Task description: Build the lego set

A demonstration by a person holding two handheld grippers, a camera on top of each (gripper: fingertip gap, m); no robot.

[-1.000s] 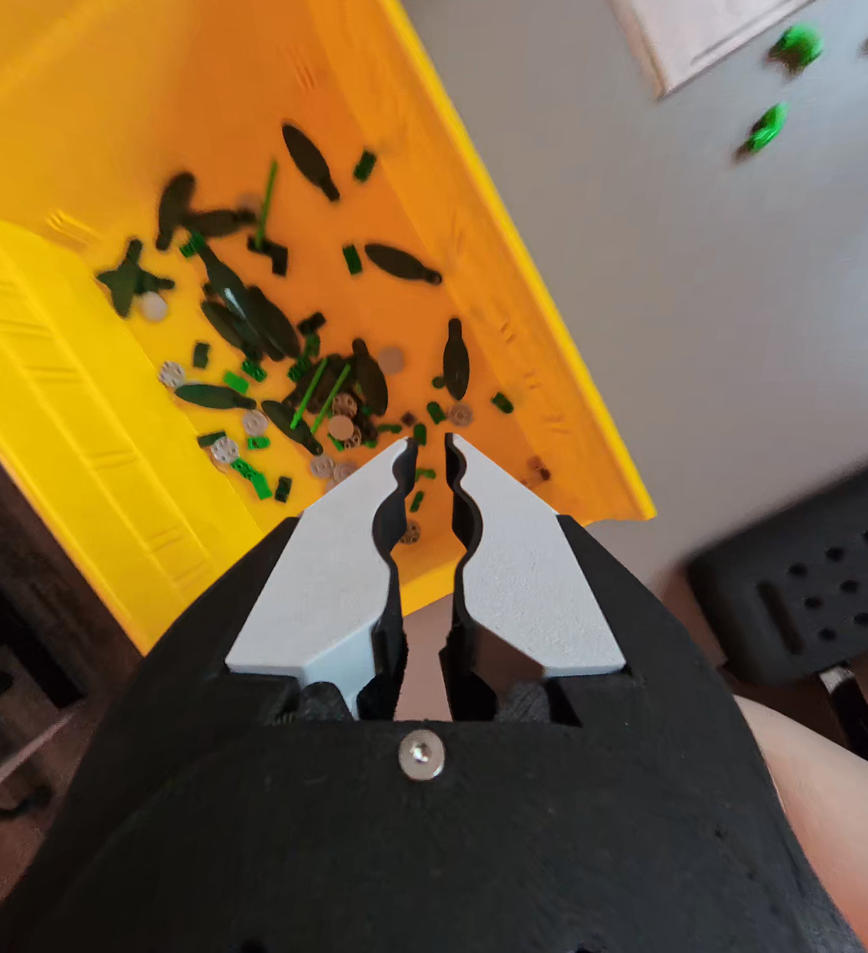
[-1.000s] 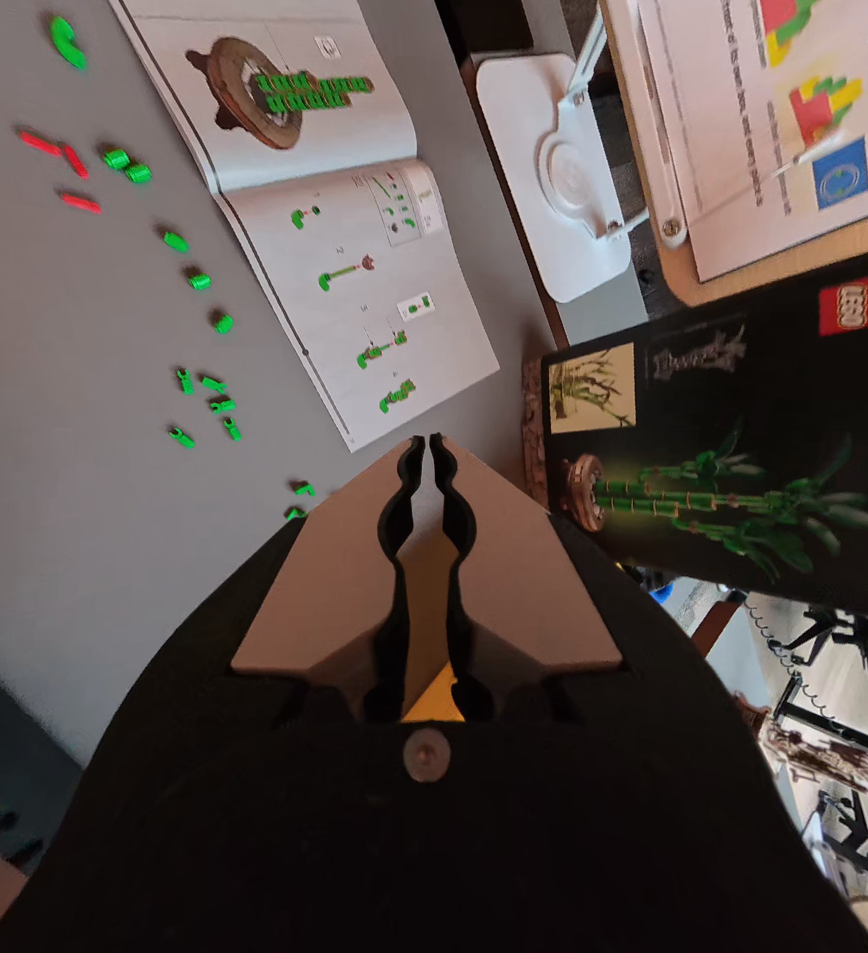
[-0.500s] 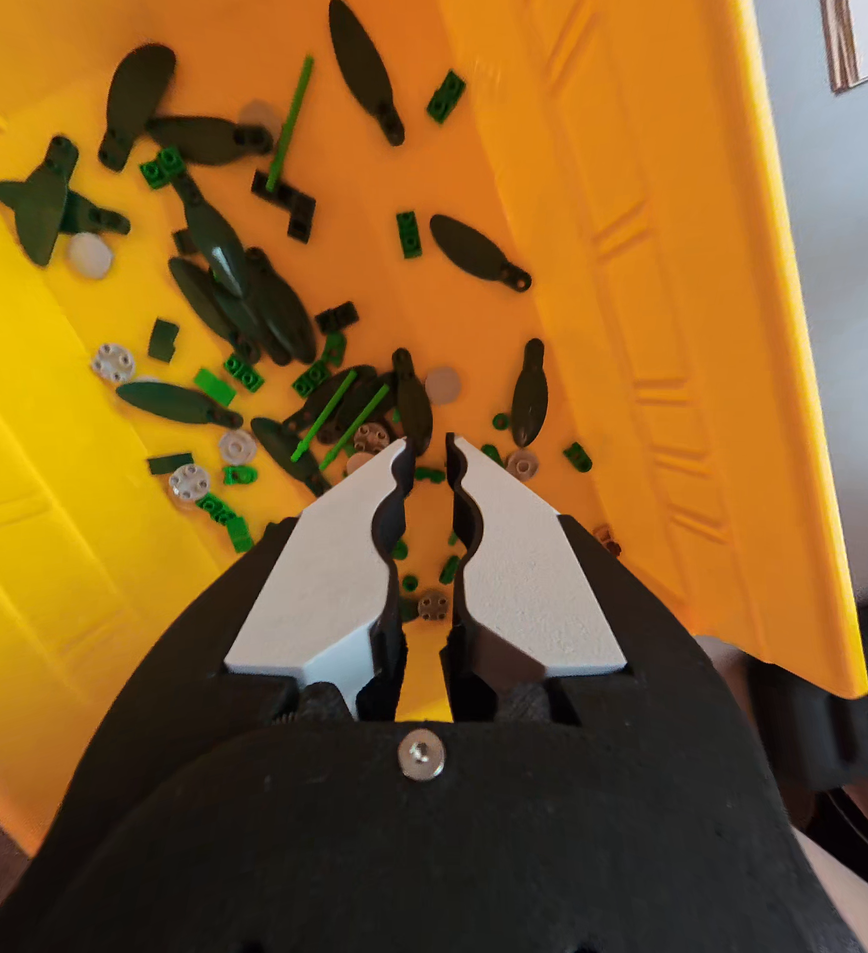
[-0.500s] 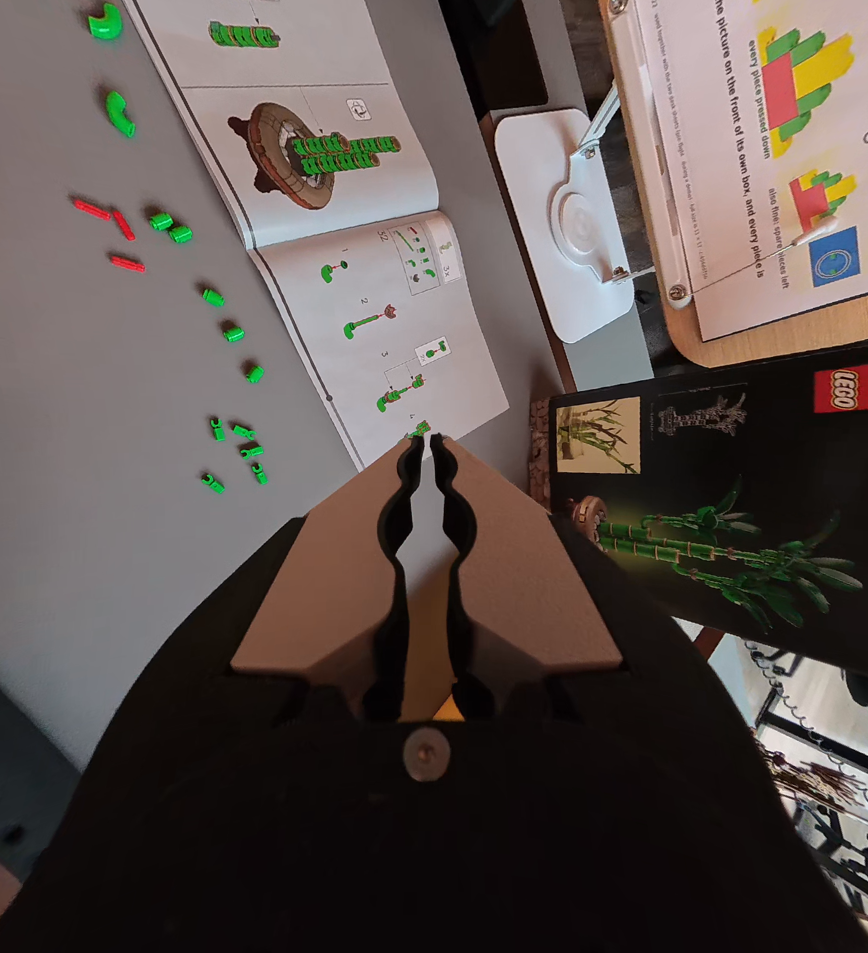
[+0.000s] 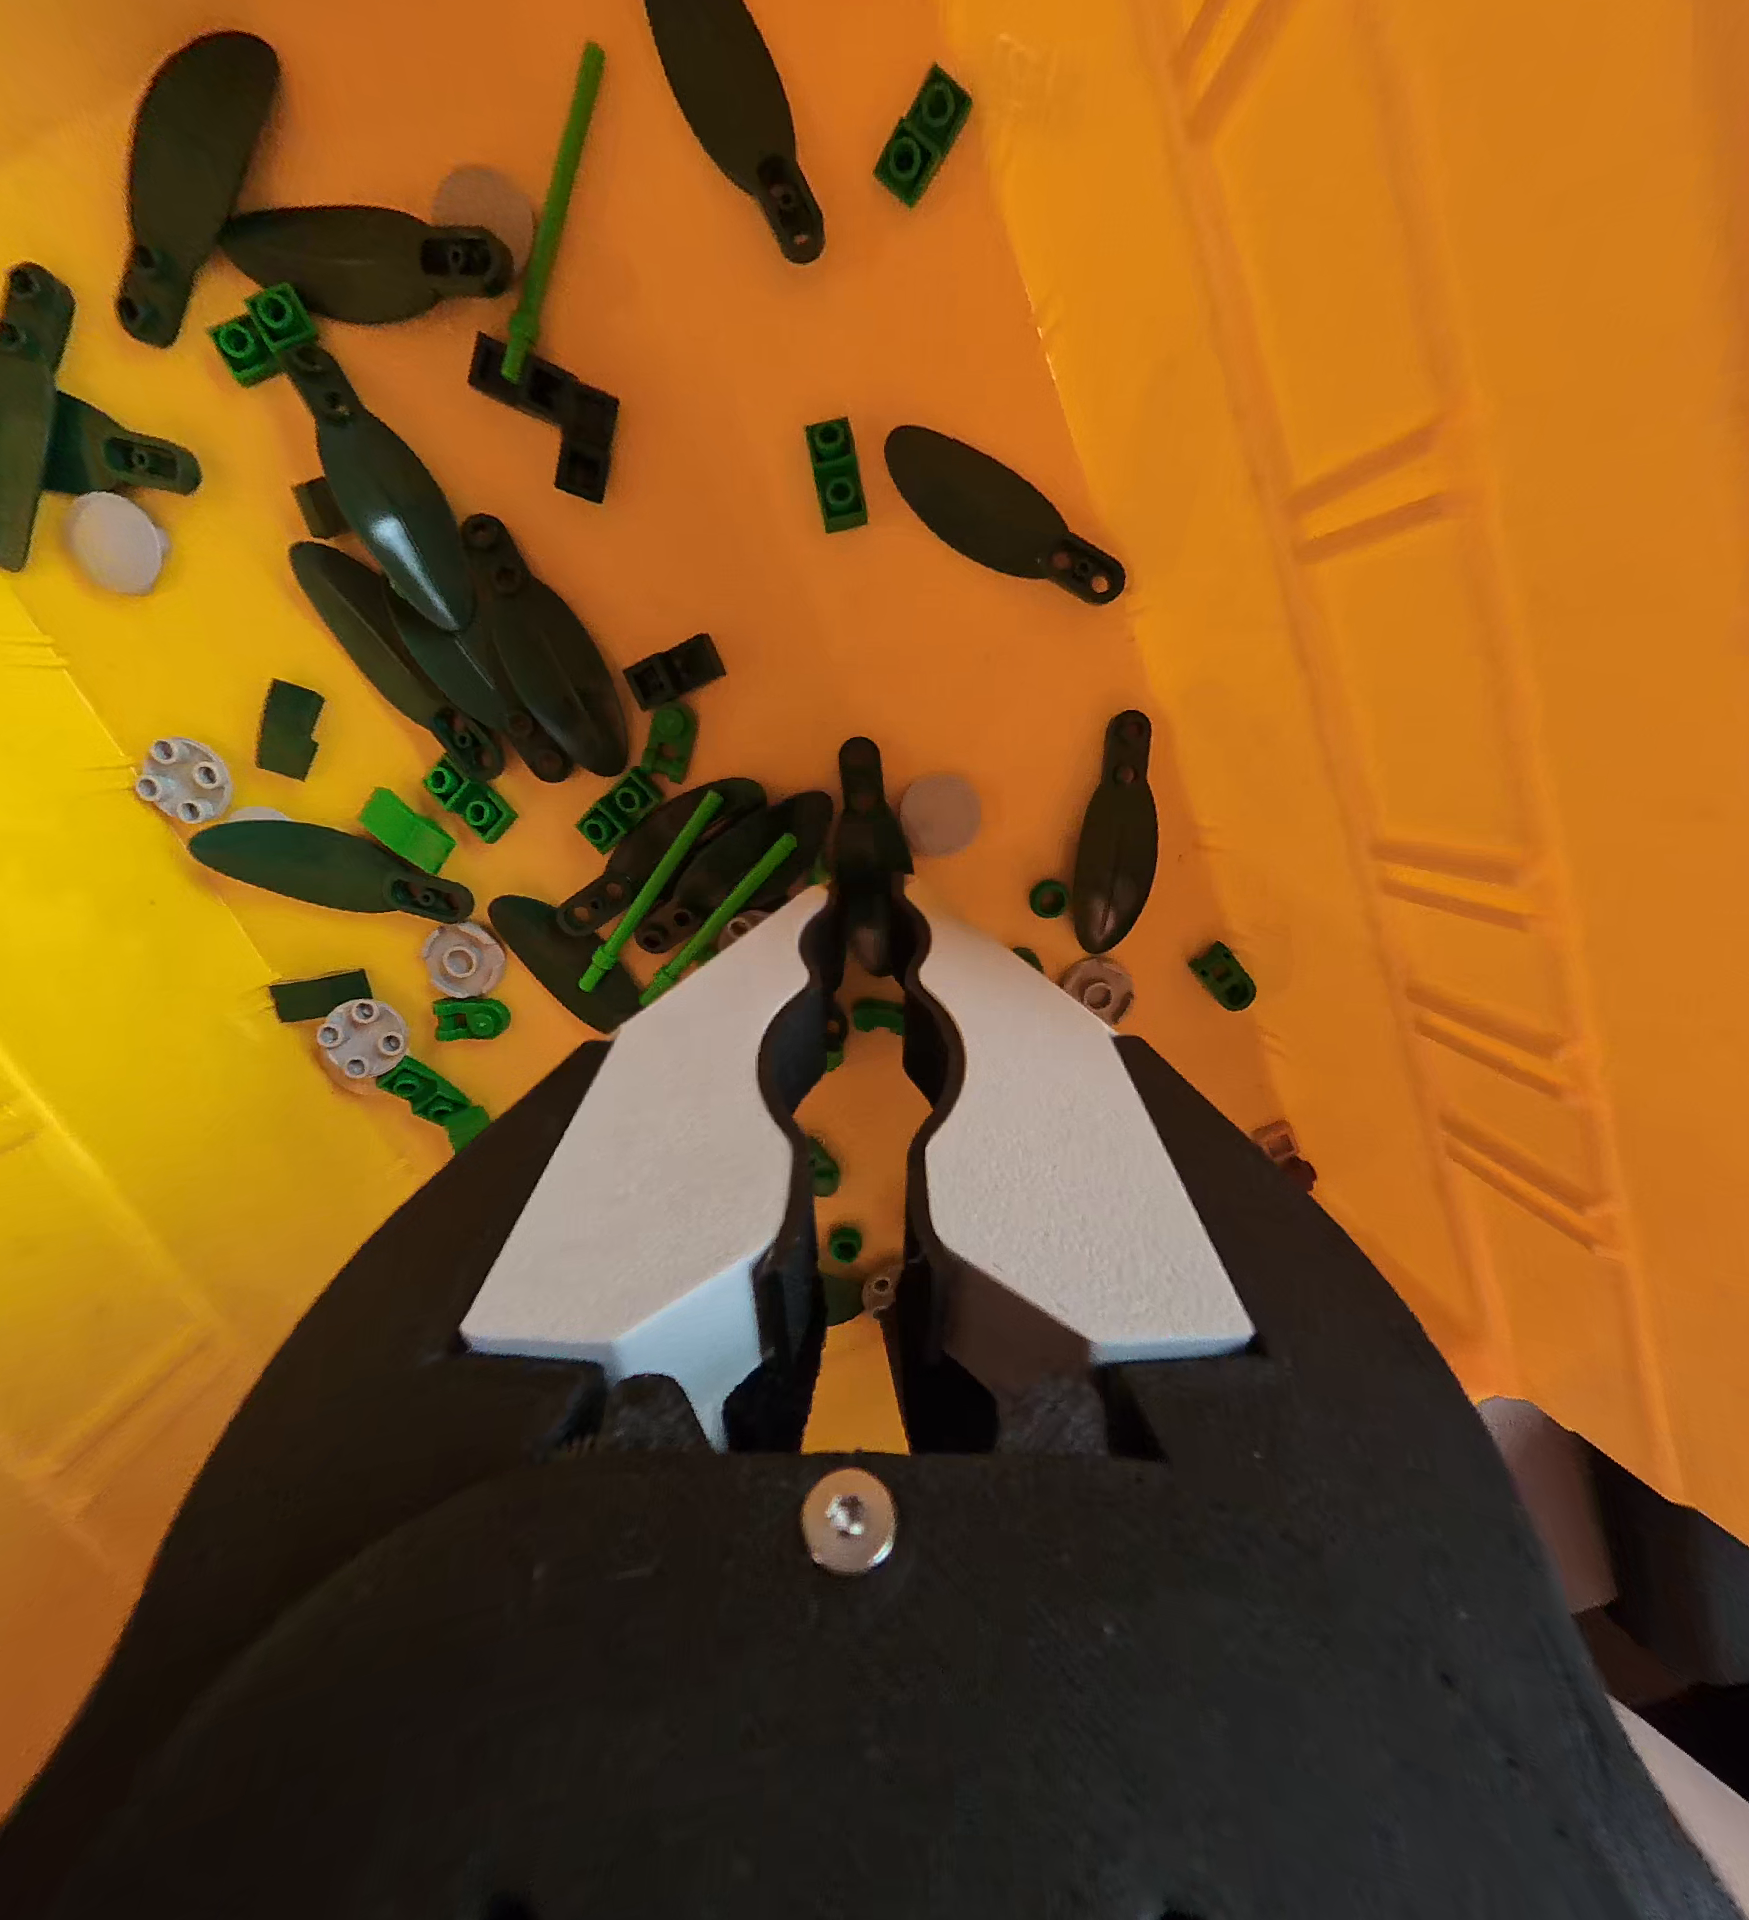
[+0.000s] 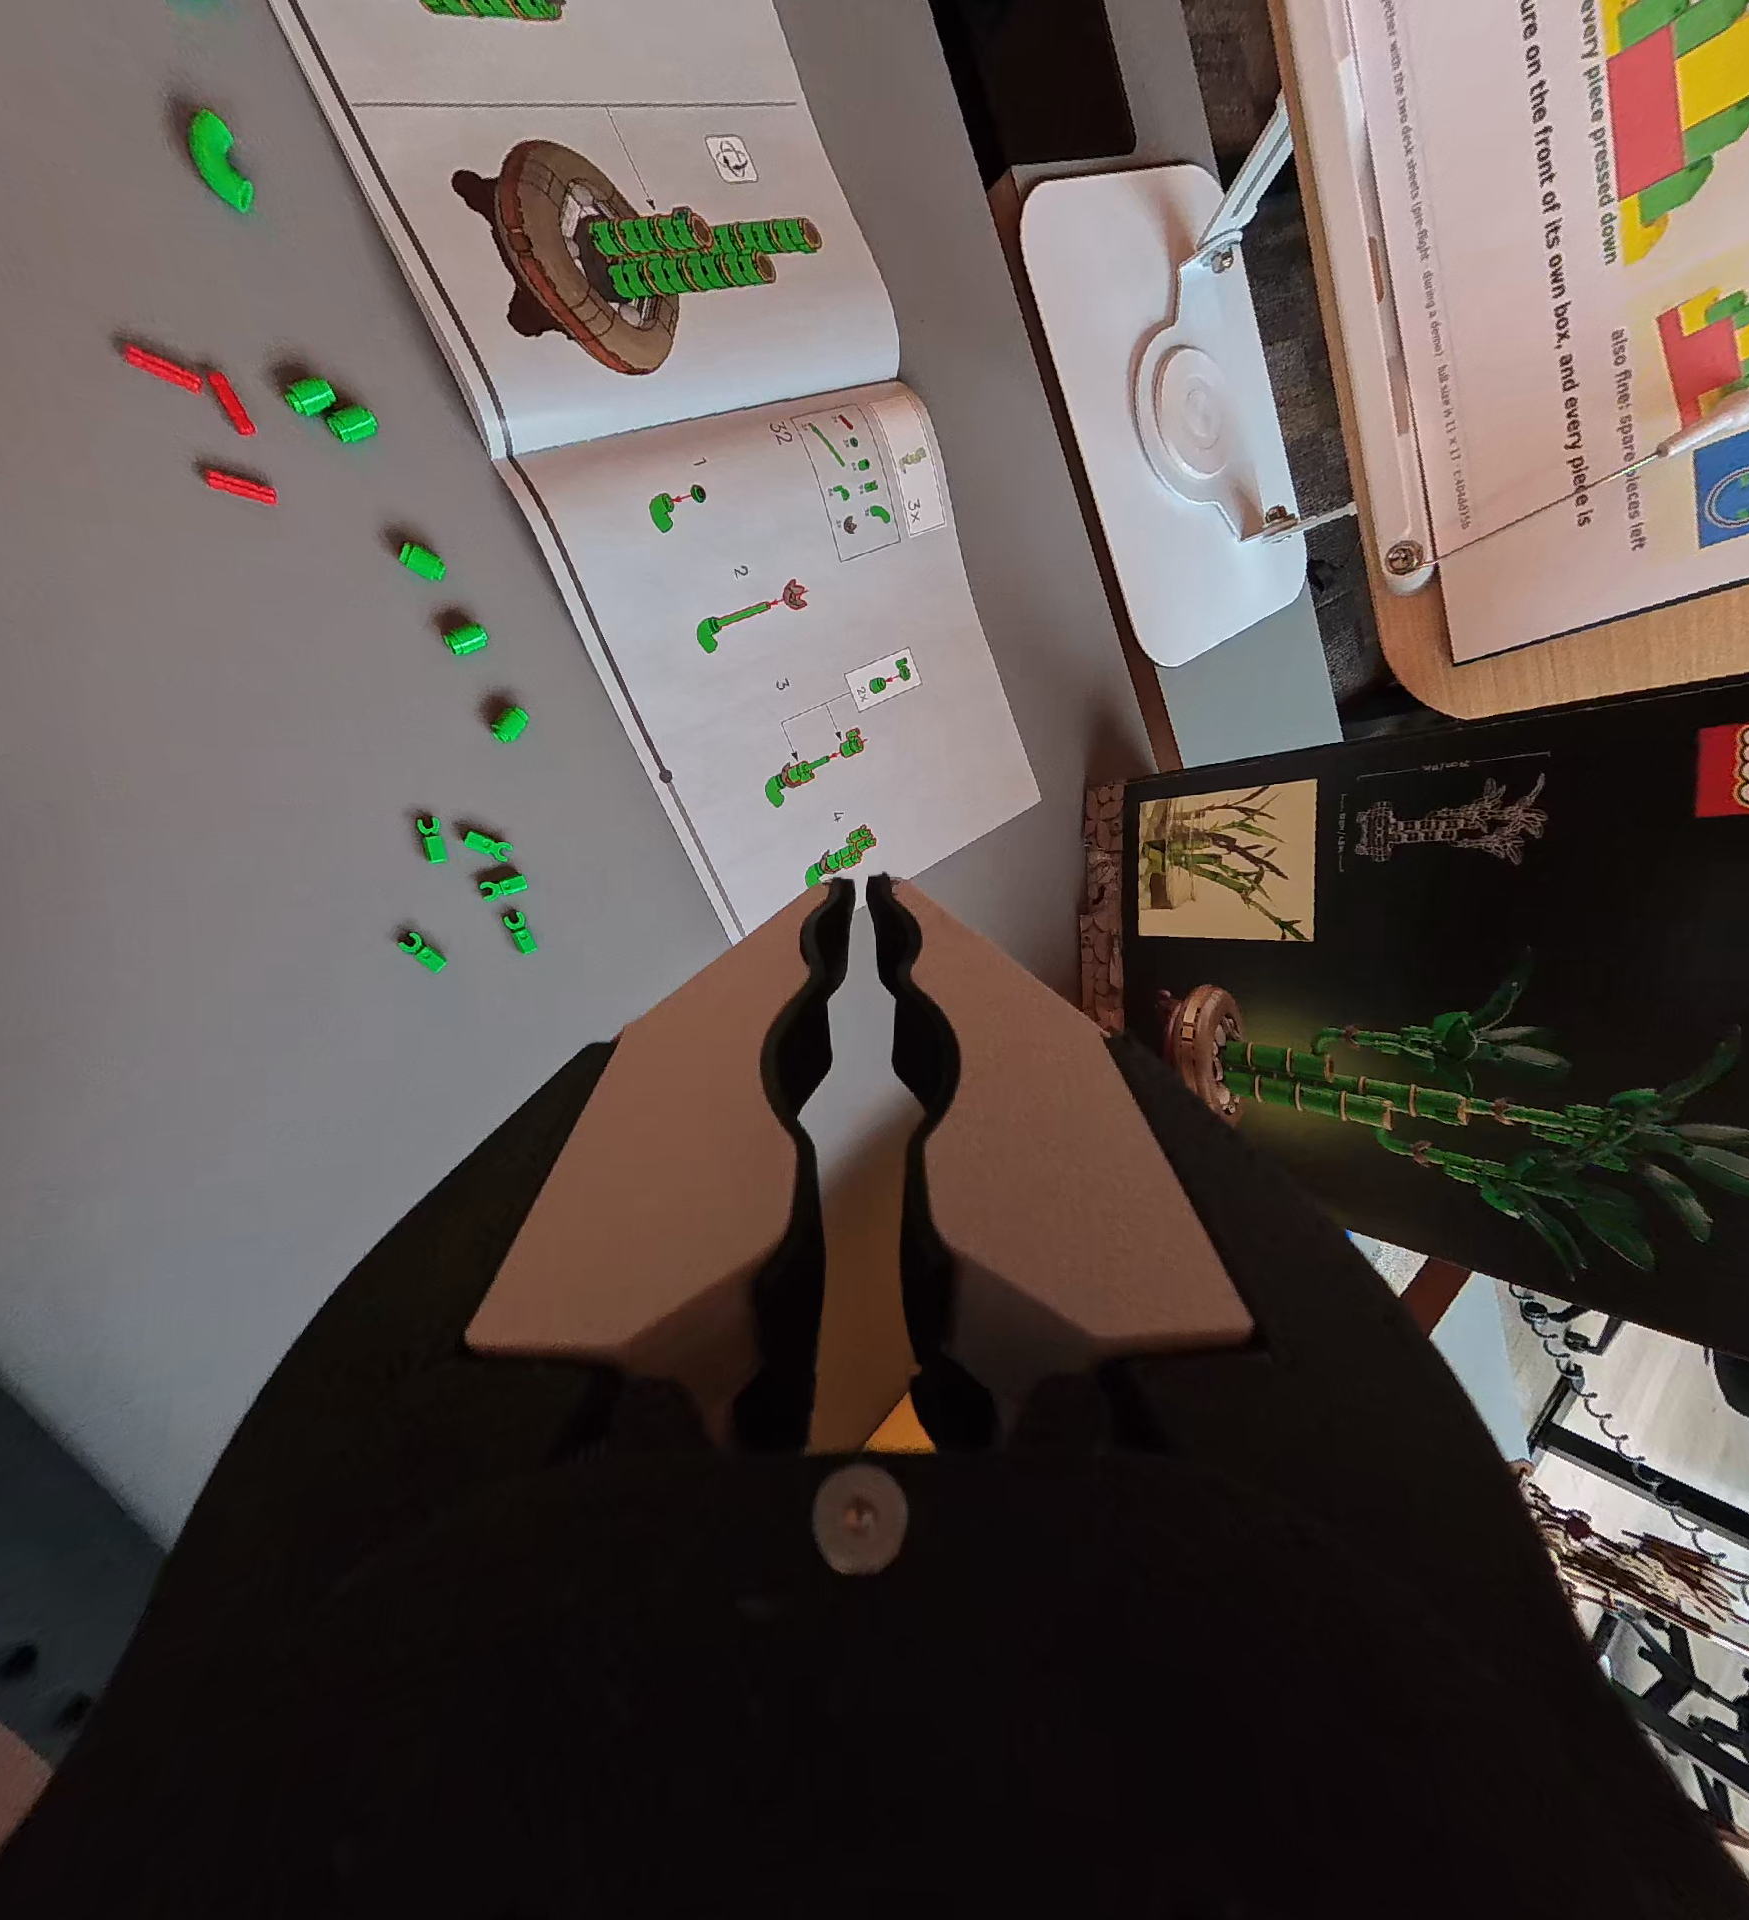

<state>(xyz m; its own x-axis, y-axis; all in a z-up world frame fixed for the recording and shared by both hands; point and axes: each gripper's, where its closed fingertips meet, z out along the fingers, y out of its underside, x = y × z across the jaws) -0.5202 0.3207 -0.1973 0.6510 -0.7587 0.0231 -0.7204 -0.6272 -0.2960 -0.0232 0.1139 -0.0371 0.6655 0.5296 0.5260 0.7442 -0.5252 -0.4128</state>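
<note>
In the left wrist view a yellow bin holds loose Lego pieces: dark green leaves, bright green rods, small green plates and grey round plates. My left gripper is low inside the bin, its jaws a narrow gap apart. One dark green leaf lies on the bin floor with its lower end between the fingertips; it is not lifted. My right gripper hovers over the grey table, almost shut and empty, at the near corner of the open instruction booklet.
Small green pieces and red pins lie on the table left of the booklet. The black Lego box stands at the right. A white lamp base and a printed sheet on a wooden board are beyond. Left tips to right tips: about 55 centimetres.
My left gripper has moved from the bin's rim down into the bin, bringing the leaf between its tips. My right gripper has drifted nearer the booklet. Neither gap has changed.
</note>
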